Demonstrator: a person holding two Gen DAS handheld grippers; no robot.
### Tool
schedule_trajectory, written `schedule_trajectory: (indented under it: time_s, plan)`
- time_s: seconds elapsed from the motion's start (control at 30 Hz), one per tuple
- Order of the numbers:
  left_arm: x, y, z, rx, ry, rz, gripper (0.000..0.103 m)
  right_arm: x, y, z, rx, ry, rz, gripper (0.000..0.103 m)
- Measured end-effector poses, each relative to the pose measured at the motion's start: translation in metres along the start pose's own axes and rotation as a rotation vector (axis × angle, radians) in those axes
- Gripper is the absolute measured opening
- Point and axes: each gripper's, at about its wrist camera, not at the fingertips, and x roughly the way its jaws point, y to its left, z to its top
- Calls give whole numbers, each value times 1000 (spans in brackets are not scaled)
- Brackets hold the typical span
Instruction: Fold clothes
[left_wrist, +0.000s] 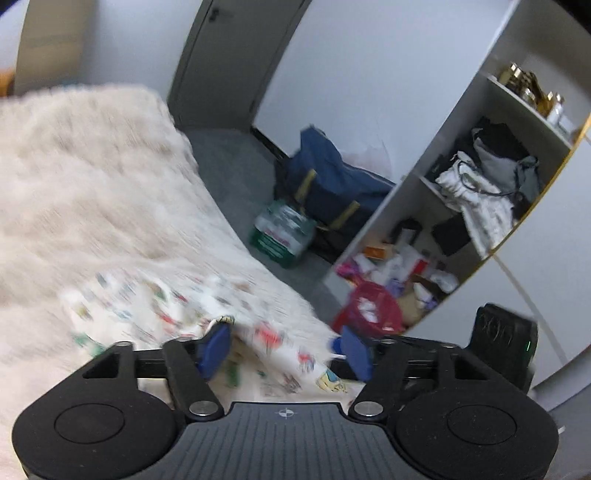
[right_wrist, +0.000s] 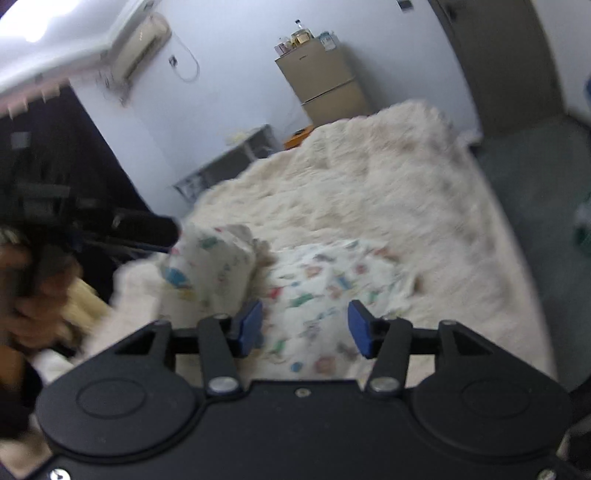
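Observation:
A white garment with a small colourful print (left_wrist: 173, 306) lies crumpled on the cream fluffy blanket (left_wrist: 74, 177) of a bed. My left gripper (left_wrist: 284, 352) is open just over its near edge, with cloth bunched between the blue pads (left_wrist: 216, 350) and touching the left one. In the right wrist view the same garment (right_wrist: 325, 280) is spread below my right gripper (right_wrist: 306, 328), which is open and holds nothing. A raised fold (right_wrist: 210, 266) stands at the garment's left, beside the black left gripper (right_wrist: 147, 230) and the person's hand (right_wrist: 33, 295). Both views are motion-blurred.
Grey floor (left_wrist: 236, 173) runs beside the bed on the right. On it are a blue bag (left_wrist: 332, 177), a green-and-white pack (left_wrist: 284, 232) and open shelves (left_wrist: 461, 206) full of clutter. A fridge (right_wrist: 321, 81) and a grey desk (right_wrist: 229, 158) stand beyond the bed.

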Motion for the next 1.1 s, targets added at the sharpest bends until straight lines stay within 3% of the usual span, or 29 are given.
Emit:
schedule_trajectory:
  time_s: [0.07,0.17,0.3,0.37,0.5,0.63,0.73,0.8,0.83,0.87,0.93,0.97,1.03,1.1]
  plan:
    - [-18,2,4,54,-46,57,78,-8,-5,2,14,-40,58,60]
    - [-28,5,4,89,-37,76,78,-13,6,0,-45,-47,116,72]
    - [-31,5,-14,190,2,113,85,-2,45,-5,-261,-51,36,77]
    - [-25,14,-29,227,27,185,85,4,64,-5,-378,-38,0,80]
    - [-19,42,-43,164,36,202,85,20,102,-3,-604,-17,-86,81]
    - [-36,83,-53,-27,-51,164,85,50,146,-3,-836,4,-131,81]
    - [-52,96,-59,-127,-129,116,85,86,180,-14,-999,100,-163,79]
    - [-59,87,-68,-110,-154,81,85,127,192,-22,-1078,235,-226,70]
    - [-62,82,-73,-99,-165,64,85,132,192,-22,-1080,253,-236,57]
    - [-66,77,-77,-88,-176,47,86,142,190,-19,-1057,282,-248,36]
    - [-57,69,-86,-62,-161,41,87,150,177,6,-891,307,-206,24]
    - [-52,65,-90,-48,-151,40,87,145,167,23,-780,286,-161,12]
    - [-42,58,-98,-22,-131,36,87,119,132,61,-481,171,-61,10]
    - [-32,50,-106,5,-112,33,87,101,91,77,-245,97,-26,10]
